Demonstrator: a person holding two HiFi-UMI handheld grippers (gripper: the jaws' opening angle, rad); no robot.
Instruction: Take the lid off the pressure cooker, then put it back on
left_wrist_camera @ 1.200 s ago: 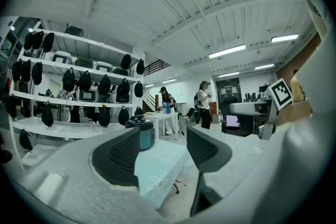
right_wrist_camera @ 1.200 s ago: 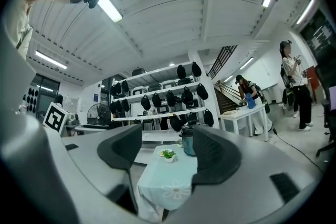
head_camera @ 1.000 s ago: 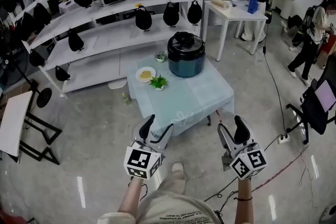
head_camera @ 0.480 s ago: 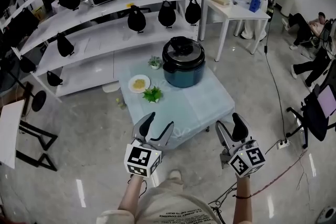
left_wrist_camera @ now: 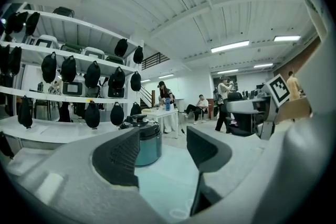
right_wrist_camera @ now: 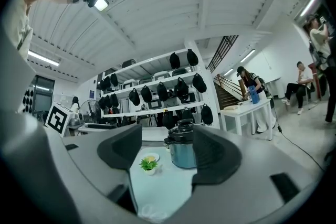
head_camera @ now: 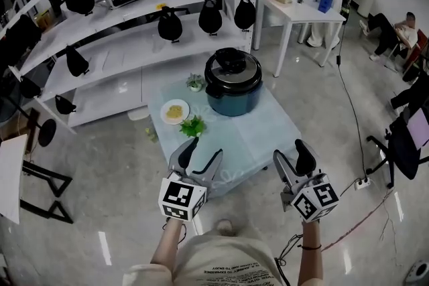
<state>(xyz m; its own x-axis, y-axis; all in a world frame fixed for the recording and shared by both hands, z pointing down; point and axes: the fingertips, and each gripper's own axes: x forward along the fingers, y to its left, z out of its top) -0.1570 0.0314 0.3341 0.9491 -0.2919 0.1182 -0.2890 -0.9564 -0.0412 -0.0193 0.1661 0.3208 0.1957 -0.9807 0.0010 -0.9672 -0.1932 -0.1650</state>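
Half the pressure cooker (left_wrist_camera: 150,147) behind left gripper (left_wrist_camera: 164,150)

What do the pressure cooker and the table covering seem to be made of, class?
Pressure cooker: body looks like glossy teal-coated metal, judging by its sheen; lid probably black plastic. Table covering: likely thin pale-blue cloth or plastic sheet, with fold creases and draped edges.

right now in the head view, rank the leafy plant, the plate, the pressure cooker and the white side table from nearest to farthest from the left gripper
1. leafy plant, just ahead of the left gripper
2. plate, behind the plant, to the left
3. pressure cooker, farther back, to the right
4. white side table, across the floor
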